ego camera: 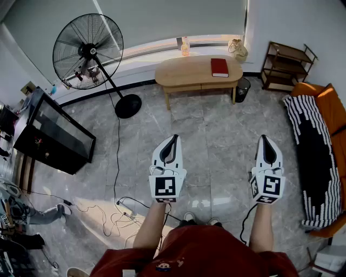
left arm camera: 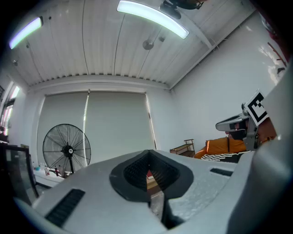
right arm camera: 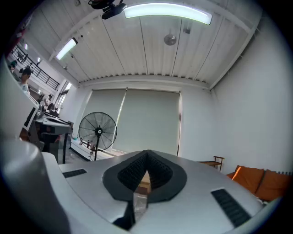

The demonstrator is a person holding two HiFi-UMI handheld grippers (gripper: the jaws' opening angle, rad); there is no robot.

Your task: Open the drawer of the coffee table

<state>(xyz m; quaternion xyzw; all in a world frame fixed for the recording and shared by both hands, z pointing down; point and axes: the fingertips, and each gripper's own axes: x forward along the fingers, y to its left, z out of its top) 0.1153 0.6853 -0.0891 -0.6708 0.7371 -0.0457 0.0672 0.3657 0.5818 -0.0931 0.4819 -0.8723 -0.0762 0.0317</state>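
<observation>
The coffee table [ego camera: 198, 73] stands at twelve o'clock in the head view, well apart from the person, with a red book [ego camera: 219, 67] on its tabletop. Its drawer looks shut (the front is too small to read surely). Nothing of the task is done: approach, grip and pull are all left. The left gripper [ego camera: 173, 139] and right gripper [ego camera: 265, 140] hang level, fingers pressed together on nothing. Only the gripper views show the ceiling lamp [right arm camera: 167, 11]; only the head view shows floor cables [ego camera: 116, 208] at seven o'clock.

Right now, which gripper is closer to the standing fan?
Left. In the head view the left gripper is right of the fan; the right gripper is farther right.
</observation>
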